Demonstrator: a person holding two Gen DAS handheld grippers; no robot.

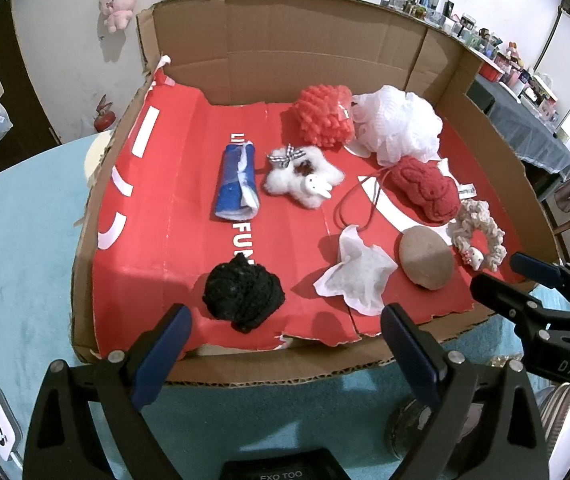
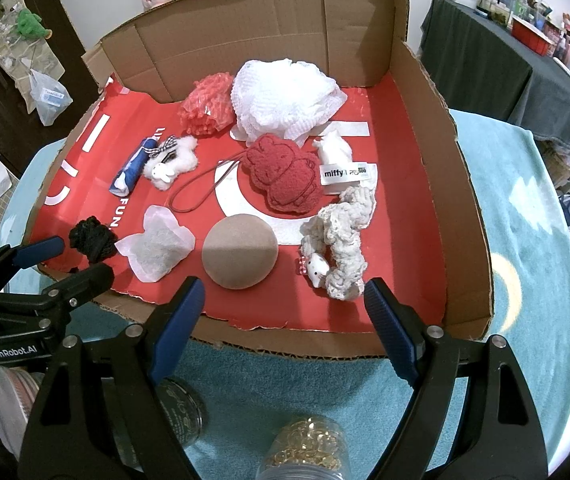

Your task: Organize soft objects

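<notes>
Soft objects lie in a red-lined cardboard tray (image 1: pixel 85 240) (image 2: pixel 465 200): a black knit ball (image 1: pixel 243 296) (image 2: pixel 92 239), a white tissue pouch (image 1: pixel 359 274) (image 2: pixel 157 250), a brown round puff (image 1: pixel 427 258) (image 2: pixel 240 252), a cream crochet scrunchie (image 1: pixel 479 234) (image 2: pixel 343 240), a red plush (image 1: pixel 425 190) (image 2: pixel 285 174), a white mesh pouf (image 1: pixel 399 126) (image 2: pixel 285 96), a red bobbled sponge (image 1: pixel 323 114) (image 2: pixel 207 104), a white fluffy bunny charm (image 1: pixel 305 178) (image 2: pixel 171 162) and a blue rolled cloth (image 1: pixel 237 184) (image 2: pixel 133 164). My left gripper (image 1: pixel 287 338) is open before the tray's near edge. My right gripper (image 2: pixel 285 314) is open just short of the puff and scrunchie.
The tray sits on a light blue cloth (image 1: pixel 25 280) (image 2: pixel 525 200). Jars stand below the grippers, one with gold rings (image 2: pixel 305 446), one dark-lidded (image 1: pixel 417 428). A dark-covered table with clutter (image 2: pixel 505 60) stands at the right. Plush toys hang on the back wall (image 1: pixel 119 4).
</notes>
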